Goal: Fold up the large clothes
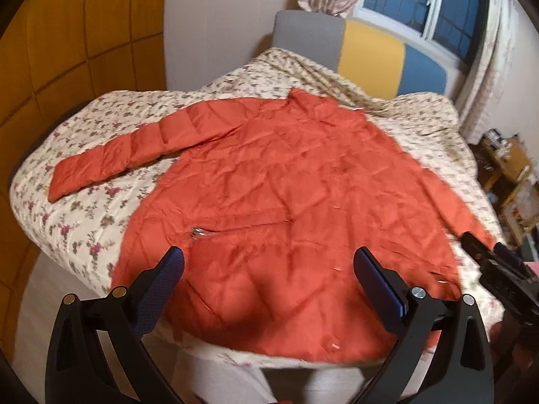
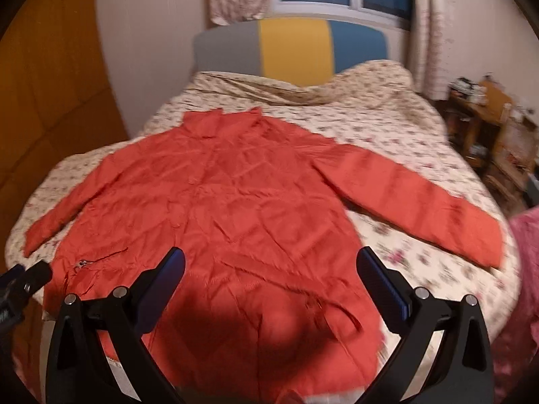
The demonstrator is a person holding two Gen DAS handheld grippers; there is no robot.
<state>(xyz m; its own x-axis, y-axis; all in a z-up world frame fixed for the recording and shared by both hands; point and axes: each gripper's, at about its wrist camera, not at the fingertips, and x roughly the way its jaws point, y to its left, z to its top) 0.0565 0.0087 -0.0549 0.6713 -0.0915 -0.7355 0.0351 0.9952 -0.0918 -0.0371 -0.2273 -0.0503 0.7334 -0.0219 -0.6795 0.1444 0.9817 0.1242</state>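
Observation:
An orange-red padded jacket [image 1: 276, 181] lies spread flat on the bed, collar toward the headboard and both sleeves stretched out sideways. Its hem reaches the bed's near edge, and a metal zipper pull [image 1: 198, 233] shows near the lower left. My left gripper [image 1: 268, 259] hovers open above the hem, touching nothing. In the right wrist view the same jacket [image 2: 219, 202] fills the middle, its right sleeve [image 2: 421, 202] extended across the quilt. My right gripper [image 2: 271, 259] also hangs open over the hem. Each gripper appears at the edge of the other's view: the right gripper [image 1: 481, 250] and the left gripper [image 2: 30, 277].
The bed carries a floral quilt [image 1: 84, 222], bunched near the grey, yellow and blue headboard [image 2: 293, 47]. A wooden wardrobe [image 1: 67, 50] stands left, cluttered wooden shelves [image 2: 488, 128] right. A window with curtains sits behind. Pink fabric [image 2: 525, 269] shows at the far right.

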